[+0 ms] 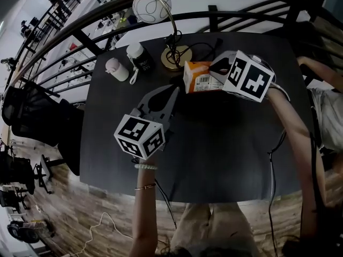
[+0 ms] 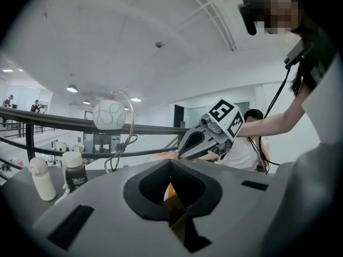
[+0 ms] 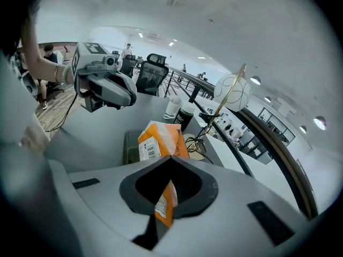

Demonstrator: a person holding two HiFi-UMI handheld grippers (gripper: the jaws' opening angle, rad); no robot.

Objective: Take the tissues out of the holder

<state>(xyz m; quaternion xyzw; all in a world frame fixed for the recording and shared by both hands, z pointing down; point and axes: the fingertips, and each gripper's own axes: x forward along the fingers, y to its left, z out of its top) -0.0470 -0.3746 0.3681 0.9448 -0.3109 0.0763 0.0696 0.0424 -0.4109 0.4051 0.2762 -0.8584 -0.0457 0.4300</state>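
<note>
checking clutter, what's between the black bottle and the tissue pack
The lamp base sits between the bottle and the pack, seen in the head view.

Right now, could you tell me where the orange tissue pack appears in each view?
Head view: orange tissue pack, top centre.
Left gripper view: an orange sliver at centre, glimpsed past the jaws.
Right gripper view: the pack, centre, pinched between the jaws.
Shared landmark: globe lamp.
</note>
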